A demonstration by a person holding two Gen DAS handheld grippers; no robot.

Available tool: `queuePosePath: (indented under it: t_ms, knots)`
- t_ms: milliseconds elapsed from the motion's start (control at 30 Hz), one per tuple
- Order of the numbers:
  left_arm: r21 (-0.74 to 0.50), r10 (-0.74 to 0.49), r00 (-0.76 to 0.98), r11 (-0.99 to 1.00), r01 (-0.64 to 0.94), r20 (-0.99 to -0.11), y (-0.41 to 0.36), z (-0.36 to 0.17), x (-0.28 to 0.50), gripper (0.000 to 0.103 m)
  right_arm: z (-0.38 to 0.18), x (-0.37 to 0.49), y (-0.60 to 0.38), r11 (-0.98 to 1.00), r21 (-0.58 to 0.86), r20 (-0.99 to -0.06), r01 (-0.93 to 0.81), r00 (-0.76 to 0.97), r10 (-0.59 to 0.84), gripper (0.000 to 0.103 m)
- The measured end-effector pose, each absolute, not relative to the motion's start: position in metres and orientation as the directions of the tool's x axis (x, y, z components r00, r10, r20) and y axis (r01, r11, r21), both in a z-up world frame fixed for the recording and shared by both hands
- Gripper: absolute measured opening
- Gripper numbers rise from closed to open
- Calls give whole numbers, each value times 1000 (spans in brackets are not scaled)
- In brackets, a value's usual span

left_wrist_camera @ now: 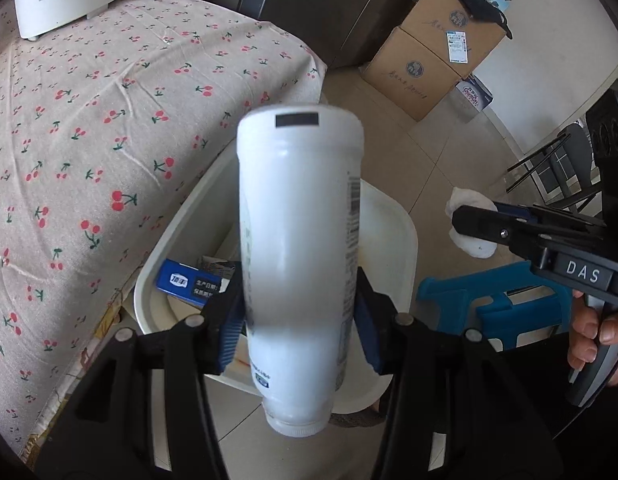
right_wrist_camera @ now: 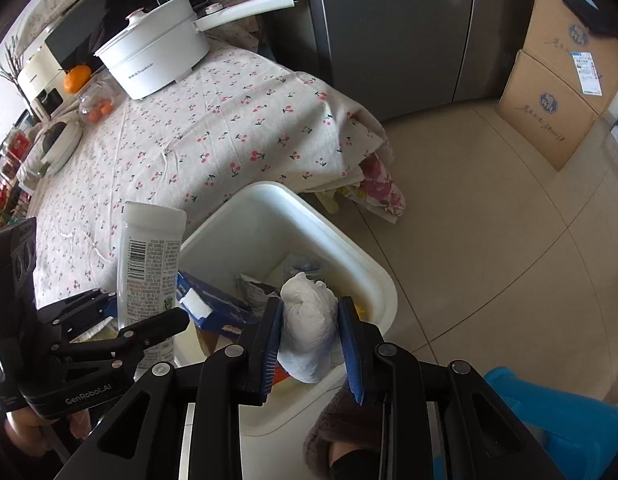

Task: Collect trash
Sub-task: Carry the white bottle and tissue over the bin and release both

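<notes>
My left gripper (left_wrist_camera: 299,320) is shut on a white plastic bottle (left_wrist_camera: 299,240), held upside down with its cap toward me, over the white trash bin (left_wrist_camera: 405,240). The bottle also shows in the right wrist view (right_wrist_camera: 149,272), left of the bin (right_wrist_camera: 329,228). My right gripper (right_wrist_camera: 311,332) is shut on a crumpled white tissue wad (right_wrist_camera: 309,320), held over the bin's near side; it shows at the right of the left wrist view (left_wrist_camera: 473,224). Inside the bin lie a blue carton (right_wrist_camera: 217,300) and other scraps.
A table with a cherry-print cloth (right_wrist_camera: 189,140) stands left of the bin, holding a white pot (right_wrist_camera: 157,56), oranges and appliances. Cardboard boxes (right_wrist_camera: 557,92) stand by the wall beside a grey fridge (right_wrist_camera: 389,32). A blue stool (left_wrist_camera: 493,304) is at my right.
</notes>
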State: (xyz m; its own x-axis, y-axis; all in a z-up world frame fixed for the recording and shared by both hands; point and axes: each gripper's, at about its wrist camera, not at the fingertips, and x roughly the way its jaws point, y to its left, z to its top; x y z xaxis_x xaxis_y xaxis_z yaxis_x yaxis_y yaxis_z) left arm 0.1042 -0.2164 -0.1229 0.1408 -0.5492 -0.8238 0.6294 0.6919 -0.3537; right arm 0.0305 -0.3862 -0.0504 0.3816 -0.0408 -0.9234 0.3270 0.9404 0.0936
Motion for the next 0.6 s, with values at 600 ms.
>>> queuePosePath:
  t_ms: [600]
  knots:
    - [-186,-453,313,767,614,-835,-177,-92,97,87,-57,50,-372,945,86,-933,317,359,-36,30]
